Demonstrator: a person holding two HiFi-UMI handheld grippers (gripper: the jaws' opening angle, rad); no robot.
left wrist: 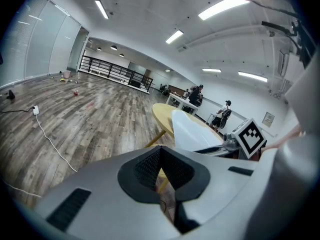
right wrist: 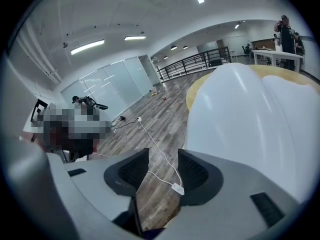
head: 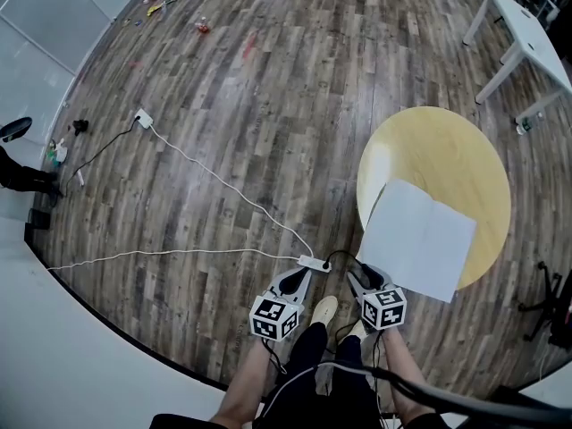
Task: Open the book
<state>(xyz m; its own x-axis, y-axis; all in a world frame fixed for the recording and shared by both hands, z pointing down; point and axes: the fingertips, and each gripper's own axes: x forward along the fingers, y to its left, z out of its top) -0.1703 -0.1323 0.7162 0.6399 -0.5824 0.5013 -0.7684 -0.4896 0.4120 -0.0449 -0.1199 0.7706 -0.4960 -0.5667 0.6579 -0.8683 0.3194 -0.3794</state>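
Observation:
A white book (head: 418, 238) lies open on the round yellow table (head: 447, 150), its two blank pages facing up and its near edge hanging over the rim. My right gripper (head: 357, 273) sits just off the book's near left corner, open, and in the right gripper view nothing is between the fingers of this gripper (right wrist: 164, 156); the book (right wrist: 250, 114) fills the right of that view. My left gripper (head: 299, 275) hangs over the floor to the left of the table, shut and empty, with its pads (left wrist: 160, 151) meeting. From there the book (left wrist: 192, 129) is ahead to the right.
A white power strip (head: 313, 263) and its cable (head: 206, 177) lie on the wooden floor just ahead of both grippers. The person's shoe (head: 323, 309) is between the grippers. A white table (head: 527, 34) stands at the far right. Small litter (head: 202, 27) lies far off.

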